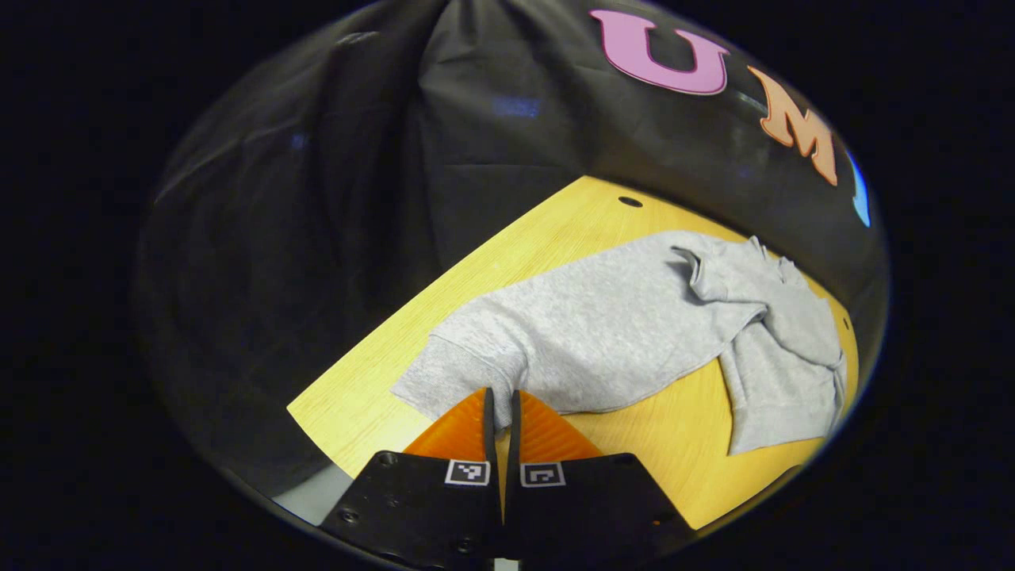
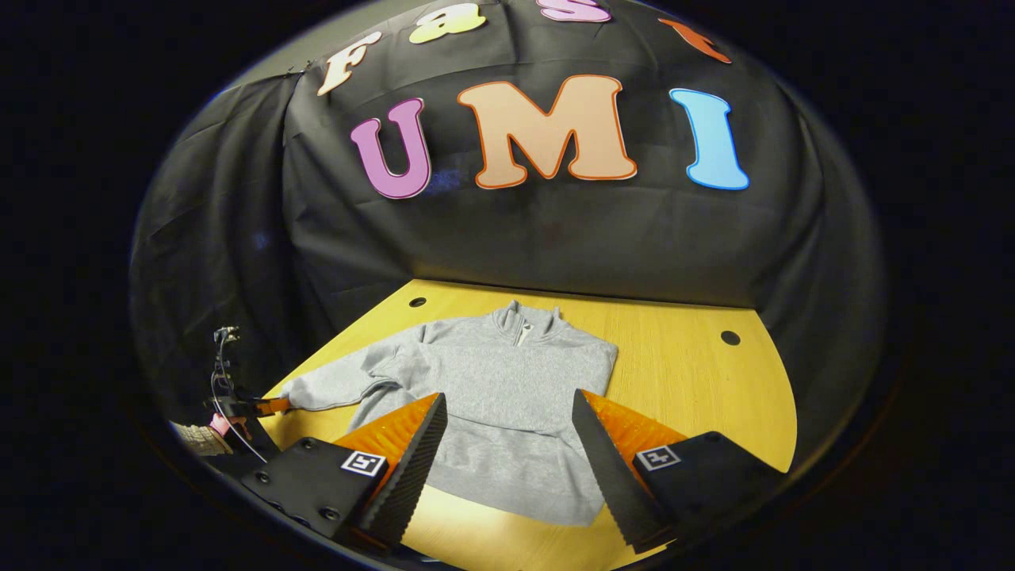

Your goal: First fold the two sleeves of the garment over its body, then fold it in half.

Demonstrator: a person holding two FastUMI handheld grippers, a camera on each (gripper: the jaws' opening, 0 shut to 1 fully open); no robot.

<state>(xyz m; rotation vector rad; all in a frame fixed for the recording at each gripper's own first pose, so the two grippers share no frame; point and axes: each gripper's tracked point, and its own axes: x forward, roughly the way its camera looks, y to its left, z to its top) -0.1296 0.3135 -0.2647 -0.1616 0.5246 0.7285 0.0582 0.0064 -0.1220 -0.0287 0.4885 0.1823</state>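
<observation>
**Folding the first sleeve: cuff gripped, not yet carried over**

Lay flat on the wooden table (image 2: 698,381): grey garment (image 2: 507,396), right-hand sleeve seemingly tucked already. Left sleeve (image 1: 468,365) stretched outward. Left gripper (image 1: 501,404) clenched on its cuff; right gripper (image 2: 507,444) released above the hem. Next, probably: lifting the cuff across the body. Hidden: cuff between fingers.

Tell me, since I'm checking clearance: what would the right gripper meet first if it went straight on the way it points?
Probably the grey sweatshirt: the open right gripper points down at its lower body on the wooden table. Depth is unclear, but nothing else seems to lie between.
</observation>
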